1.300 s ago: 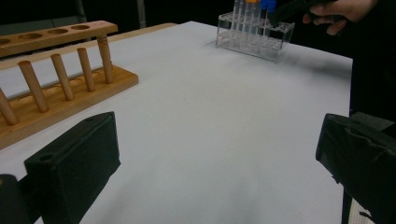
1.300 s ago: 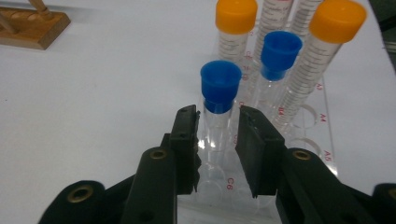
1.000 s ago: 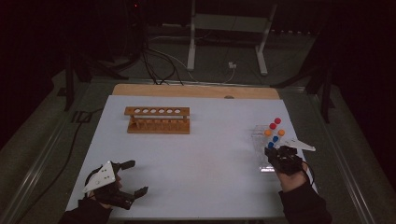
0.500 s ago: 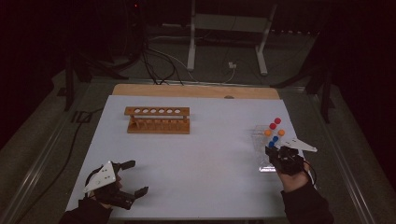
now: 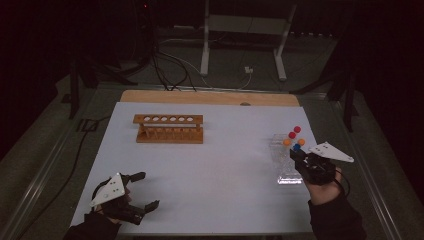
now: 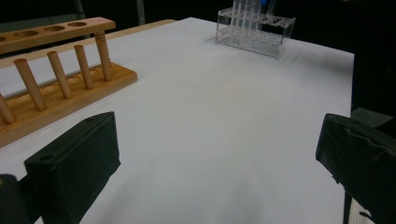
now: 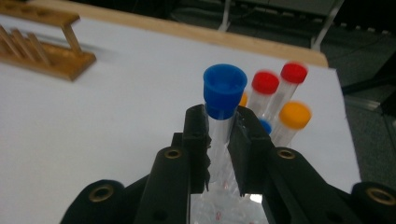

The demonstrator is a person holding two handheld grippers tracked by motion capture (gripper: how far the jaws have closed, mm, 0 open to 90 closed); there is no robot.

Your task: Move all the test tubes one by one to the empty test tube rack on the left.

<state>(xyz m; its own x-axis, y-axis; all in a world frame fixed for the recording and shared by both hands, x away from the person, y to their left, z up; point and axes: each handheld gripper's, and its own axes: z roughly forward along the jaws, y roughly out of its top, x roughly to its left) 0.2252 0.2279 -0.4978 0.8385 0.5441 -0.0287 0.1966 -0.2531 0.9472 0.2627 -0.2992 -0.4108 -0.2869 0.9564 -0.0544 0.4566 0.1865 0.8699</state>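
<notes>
The white bench [image 5: 215, 170] sits in a dark room, cables on the floor behind. The right claw [image 7: 219, 135] pinches a blue-capped tube [image 7: 223, 100] over the clear rack [image 5: 286, 165] at the bench's right edge. The left claw [image 5: 141, 190] rests spread at the near left corner, the wooden rack [image 5: 169, 128] well apart.

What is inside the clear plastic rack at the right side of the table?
The clear rack holds capped tubes: red, orange and blue caps. The right gripper clamps a blue-capped tube there. Tube bottoms are hidden.
</notes>
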